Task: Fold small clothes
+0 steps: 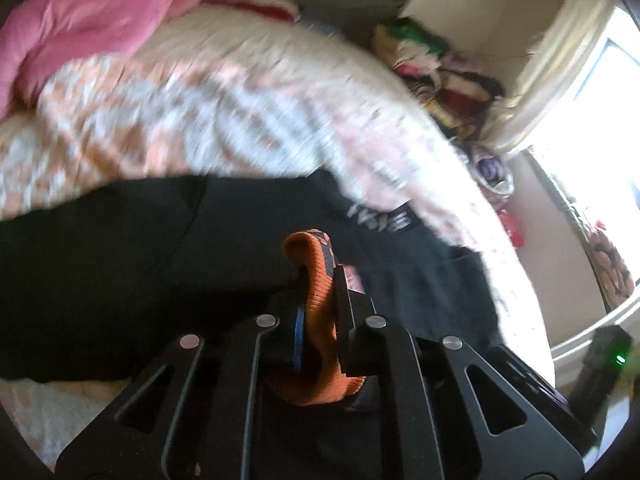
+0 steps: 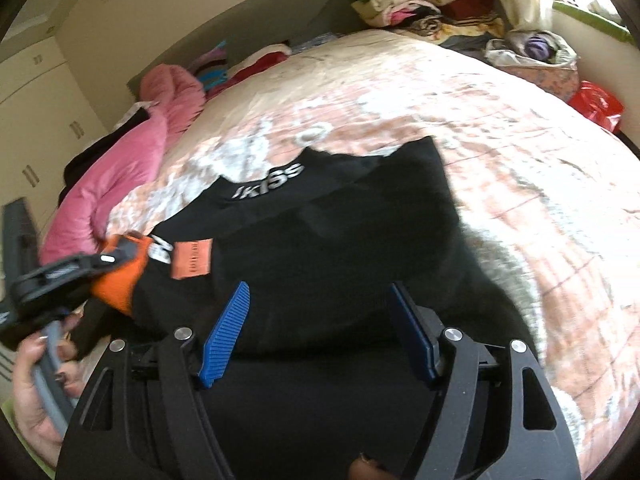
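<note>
Black garment (image 2: 328, 240) — spread rumpled on the bed (image 2: 500, 152), no finished fold showing; judged early. Left gripper (image 1: 320, 276) — clenched on its orange cuff (image 1: 316, 300). Right gripper (image 2: 320, 328) — jaws apart, empty, above the cloth.

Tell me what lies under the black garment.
The black garment lies on the pink-and-white patterned bedspread, which shows around its edges. Whatever else lies beneath is covered.

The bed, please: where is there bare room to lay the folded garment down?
Bare quilt lies beyond and right of the black garment. The far edge is crowded with stacked clothes; the pink jacket fills the left side.
</note>
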